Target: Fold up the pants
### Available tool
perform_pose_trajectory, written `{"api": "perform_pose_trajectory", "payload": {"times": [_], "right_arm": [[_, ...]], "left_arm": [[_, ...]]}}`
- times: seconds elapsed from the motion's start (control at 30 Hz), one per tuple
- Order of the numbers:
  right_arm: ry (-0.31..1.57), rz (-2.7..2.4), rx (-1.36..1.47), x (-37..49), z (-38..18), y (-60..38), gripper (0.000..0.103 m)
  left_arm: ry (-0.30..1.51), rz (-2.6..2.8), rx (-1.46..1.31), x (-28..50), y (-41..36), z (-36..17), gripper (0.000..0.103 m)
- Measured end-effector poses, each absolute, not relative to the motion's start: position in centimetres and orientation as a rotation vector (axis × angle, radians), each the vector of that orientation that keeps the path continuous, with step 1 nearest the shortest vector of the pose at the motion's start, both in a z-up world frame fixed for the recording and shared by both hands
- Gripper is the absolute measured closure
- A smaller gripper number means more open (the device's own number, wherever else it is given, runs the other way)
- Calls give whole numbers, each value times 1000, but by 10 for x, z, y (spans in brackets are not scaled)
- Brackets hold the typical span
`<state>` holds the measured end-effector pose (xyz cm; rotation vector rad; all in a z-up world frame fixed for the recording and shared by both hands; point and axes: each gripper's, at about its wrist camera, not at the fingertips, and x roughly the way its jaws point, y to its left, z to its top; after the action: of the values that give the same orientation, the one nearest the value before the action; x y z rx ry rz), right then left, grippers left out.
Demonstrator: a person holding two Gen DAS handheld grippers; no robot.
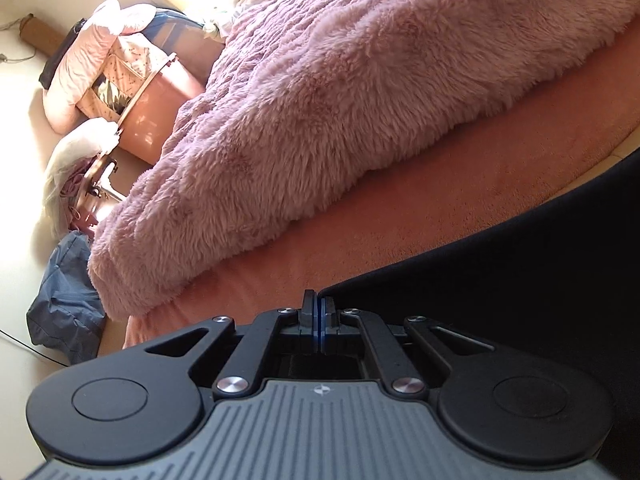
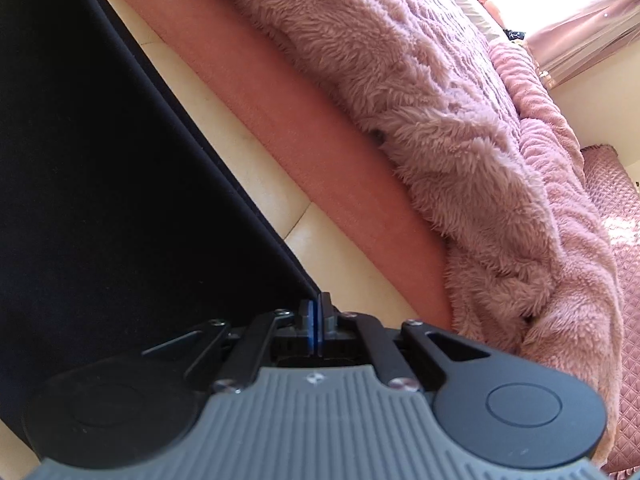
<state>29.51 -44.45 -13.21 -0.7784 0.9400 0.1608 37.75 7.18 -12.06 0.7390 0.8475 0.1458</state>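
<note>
Pink fluffy blanket [image 1: 360, 100] covers most of the bed, leaving its near edge bare. Both the left gripper [image 1: 319, 304] and right gripper [image 2: 318, 306] pinch corners of the black pants [image 2: 100, 160], probably stretching them flat between them for laying down there.

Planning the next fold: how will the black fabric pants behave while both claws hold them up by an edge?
The black fabric pants will probably hang limp; they drape as a flat sheet from the right claw and left claw. They look smooth and thin, so likely light, and may swing.
</note>
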Motion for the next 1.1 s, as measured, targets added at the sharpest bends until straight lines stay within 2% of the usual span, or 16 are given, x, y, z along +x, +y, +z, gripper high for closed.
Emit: {"api": "perform_pose_trajectory", "payload": {"times": [0.2, 0.47, 0.53, 0.57, 0.73, 0.83, 0.93, 1.03, 1.1], "right_arm": [[923, 115, -737, 297, -123, -444, 103], [928, 89, -599, 313, -132, -457, 103], [909, 67, -550, 311, -129, -463, 73], [887, 36, -518, 307, -125, -469, 55], [813, -23, -219, 277, -102, -514, 56], [783, -61, -18, 259, -102, -540, 64], [749, -96, 156, 259, -110, -562, 65], [723, -124, 218, 267, -120, -566, 65], [716, -140, 228, 273, -127, -559, 72]], "left_arm": [[795, 151, 687, 376, 65, -90, 102], [869, 146, 717, 405, 61, -122, 102], [876, 141, 723, 404, 62, -127, 102], [876, 139, 718, 405, 64, -128, 102], [872, 140, 692, 401, 65, -129, 102], [870, 142, 701, 400, 63, -129, 102], [876, 147, 721, 402, 62, -130, 102], [881, 157, 748, 403, 59, -130, 102], [885, 165, 774, 403, 55, -130, 102]]}}
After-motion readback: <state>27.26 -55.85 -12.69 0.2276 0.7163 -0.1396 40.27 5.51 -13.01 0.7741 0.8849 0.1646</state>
